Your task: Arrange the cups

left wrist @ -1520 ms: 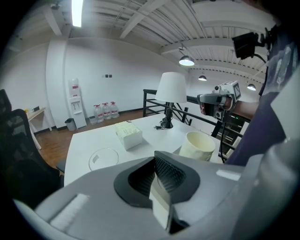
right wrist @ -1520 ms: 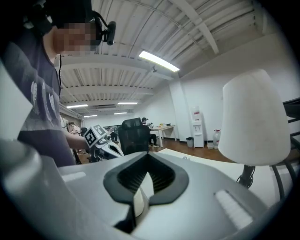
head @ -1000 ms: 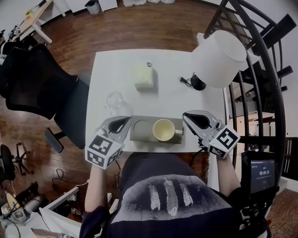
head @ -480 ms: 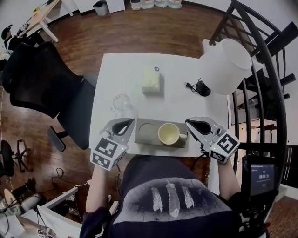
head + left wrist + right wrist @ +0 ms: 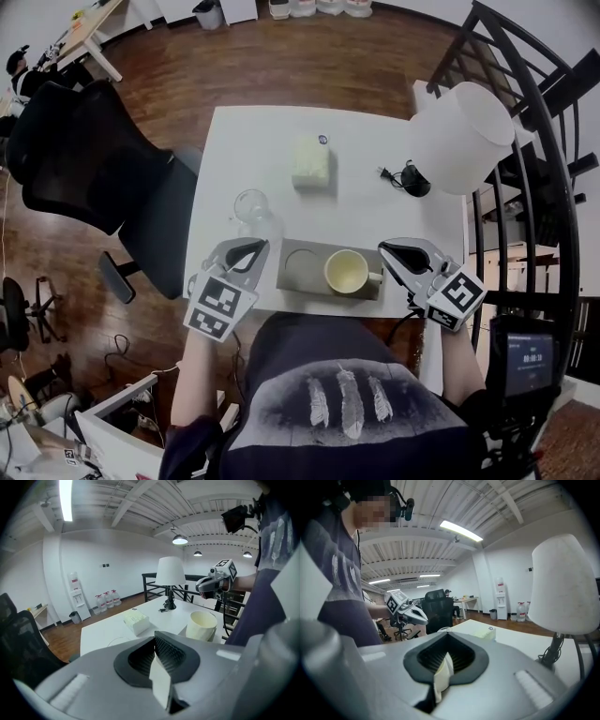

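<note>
Tray: a grey tray [image 5: 289, 281] lies along the near edge of the white table [image 5: 375, 216], right in front of the person. It has two round hollows, probably one for each cup.
Cream cup: the cream cup [image 5: 346, 272] stands upright in the right hollow, handle turned toward the right side. That half of the job looks done.
Glass cup: the clear glass cup [image 5: 250, 206] stands on the bare table just beyond the tray's left corner, apart from it. The left hollow is unfilled, so this looks like the cup to go there.
Left claw: the left gripper [image 5: 246, 251] hangs just left of the tray and near the glass cup, tilted down toward the table. Its jaws are clenched together on nothing and touch neither cup.
Right claw: the right gripper [image 5: 394, 251] hangs just right of the tray, beside the cream cup's handle (close, but not on it). Its jaws are likewise pressed together with nothing between them.
Why so: each claw flanks the tray on its own side. The left sits nearer the glass, so it seems the likelier to fetch it, and would have to part its jaws first.
</note>
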